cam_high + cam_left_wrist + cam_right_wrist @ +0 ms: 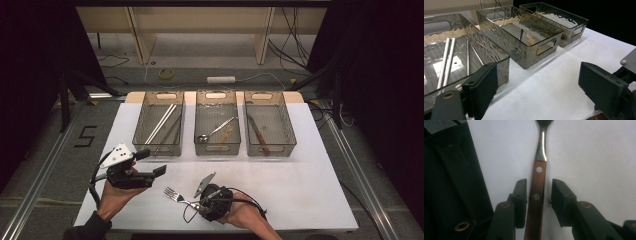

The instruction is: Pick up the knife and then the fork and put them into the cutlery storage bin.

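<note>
Fork (539,182) lies between right gripper (539,195) fingers, ungripped.

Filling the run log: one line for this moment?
left claw: open, idle | right claw: astride fork handle, not clamped | bins: three

fork (539,172): tines cut off at top edge | knife (258,133): blade detail too small (smoked bin)

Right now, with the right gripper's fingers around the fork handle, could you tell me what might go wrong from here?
1. The right gripper straddles the fork, but a gap shows beside the right finger; lifting before closing could drop it.
2. The grip sits low on the wooden handle, so the metal head may tip down.
3. The left gripper hangs open near the left bin; it could bump it.
</note>
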Action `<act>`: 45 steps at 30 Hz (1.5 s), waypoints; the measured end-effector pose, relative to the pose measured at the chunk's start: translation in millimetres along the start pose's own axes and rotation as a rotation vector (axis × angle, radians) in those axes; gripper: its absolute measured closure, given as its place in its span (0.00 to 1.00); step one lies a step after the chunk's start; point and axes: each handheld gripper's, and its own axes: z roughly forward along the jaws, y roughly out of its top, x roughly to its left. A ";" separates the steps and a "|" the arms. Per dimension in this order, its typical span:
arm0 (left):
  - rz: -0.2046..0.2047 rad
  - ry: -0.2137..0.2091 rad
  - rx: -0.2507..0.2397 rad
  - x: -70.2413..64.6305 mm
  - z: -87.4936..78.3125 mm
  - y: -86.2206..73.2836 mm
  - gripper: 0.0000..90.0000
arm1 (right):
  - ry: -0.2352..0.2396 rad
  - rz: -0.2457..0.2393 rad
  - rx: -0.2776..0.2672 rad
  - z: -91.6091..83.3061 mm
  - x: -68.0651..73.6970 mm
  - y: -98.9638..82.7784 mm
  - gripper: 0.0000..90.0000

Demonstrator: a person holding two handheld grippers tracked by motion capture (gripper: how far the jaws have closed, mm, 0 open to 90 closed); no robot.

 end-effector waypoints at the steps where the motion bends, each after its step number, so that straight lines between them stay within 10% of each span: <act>1: 0.000 0.000 0.000 0.0 0.0 0.0 0.17 | 0.000 -0.009 0.006 0.5 -0.1 -0.1 0.75; 30: 0.005 0.000 0.004 -0.8 0.6 0.0 0.18 | -0.036 -0.058 0.011 3.3 1.0 0.6 0.86; 45: 0.002 0.001 -0.001 -0.4 -0.3 0.3 0.18 | 0.014 0.002 -0.019 -9.3 -12.2 -0.9 0.86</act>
